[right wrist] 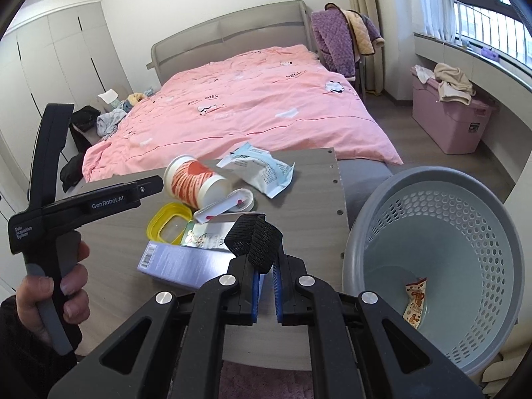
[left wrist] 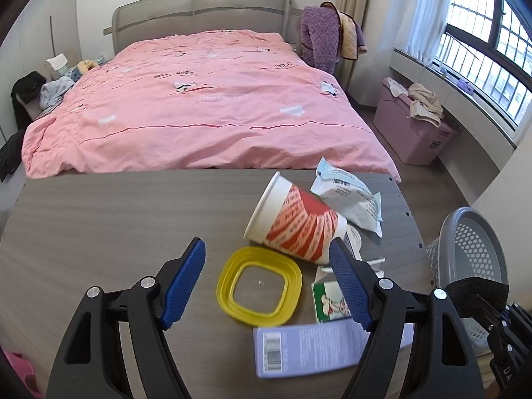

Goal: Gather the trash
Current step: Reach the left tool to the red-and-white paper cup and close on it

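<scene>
Trash lies on a grey wooden table (left wrist: 99, 216): a red-and-white paper cup (left wrist: 296, 222) on its side, a blue-white wrapper (left wrist: 349, 199), a yellow lid ring (left wrist: 259, 286), a green-white packet (left wrist: 327, 302) and a purple box (left wrist: 309, 349). My left gripper (left wrist: 266, 286) hovers open above the yellow lid ring, empty, with its right finger in front of the cup's base. My right gripper (right wrist: 264, 266) is shut on a black fabric strap (right wrist: 254, 242) over the table's right edge, beside the grey basket (right wrist: 432, 196). A snack wrapper (right wrist: 414, 302) lies inside the basket.
A bed with a pink duvet (left wrist: 206, 99) stands just behind the table. A pink storage box (right wrist: 449, 119) with clothes on it sits under the window. A hand (right wrist: 66, 286) holds the left gripper's handle. A white plastic tray piece (right wrist: 229, 204) lies by the cup.
</scene>
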Motion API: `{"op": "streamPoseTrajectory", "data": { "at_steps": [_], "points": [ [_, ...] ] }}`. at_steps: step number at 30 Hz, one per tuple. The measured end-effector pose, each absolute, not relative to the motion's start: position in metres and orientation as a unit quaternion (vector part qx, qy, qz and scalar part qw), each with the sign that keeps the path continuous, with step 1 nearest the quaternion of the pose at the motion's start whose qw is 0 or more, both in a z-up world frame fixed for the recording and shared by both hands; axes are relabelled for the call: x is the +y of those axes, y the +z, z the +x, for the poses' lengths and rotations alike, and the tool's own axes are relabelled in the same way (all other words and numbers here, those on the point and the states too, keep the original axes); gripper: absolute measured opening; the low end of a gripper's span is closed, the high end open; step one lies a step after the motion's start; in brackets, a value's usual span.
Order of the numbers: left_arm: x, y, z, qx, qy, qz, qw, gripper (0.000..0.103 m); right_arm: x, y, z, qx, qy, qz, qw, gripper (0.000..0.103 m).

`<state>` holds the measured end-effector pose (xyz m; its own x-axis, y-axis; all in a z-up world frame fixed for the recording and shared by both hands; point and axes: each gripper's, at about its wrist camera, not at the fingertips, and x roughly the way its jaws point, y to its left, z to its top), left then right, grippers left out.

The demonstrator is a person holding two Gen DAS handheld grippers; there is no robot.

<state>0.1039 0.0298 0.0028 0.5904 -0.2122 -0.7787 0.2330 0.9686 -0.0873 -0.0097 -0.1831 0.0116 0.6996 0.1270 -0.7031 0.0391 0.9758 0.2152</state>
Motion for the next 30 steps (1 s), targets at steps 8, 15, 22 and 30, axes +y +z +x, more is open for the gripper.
{"op": "streamPoseTrajectory", "data": {
  "at_steps": [8, 15, 22, 30],
  "points": [
    [0.029, -0.004, 0.145, 0.452, -0.175, 0.029, 0.874, 0.074, -0.189, 0.013, 0.009, 0.395, 0.022, 0.107, 0.912, 0.008],
    [0.031, -0.017, 0.178, 0.479, -0.235, 0.023, 0.845, 0.074, -0.184, 0.009, 0.022, 0.402, 0.019, 0.108, 0.909, 0.008],
    [0.028, -0.029, 0.198, 0.496, -0.281, 0.028, 0.821, 0.074, -0.178, 0.005, 0.03, 0.409, 0.016, 0.107, 0.906, 0.008],
    [0.03, -0.039, 0.208, 0.513, -0.333, 0.002, 0.791, 0.073, -0.174, 0.004, 0.035, 0.412, 0.015, 0.104, 0.905, 0.008]
  ]
}}
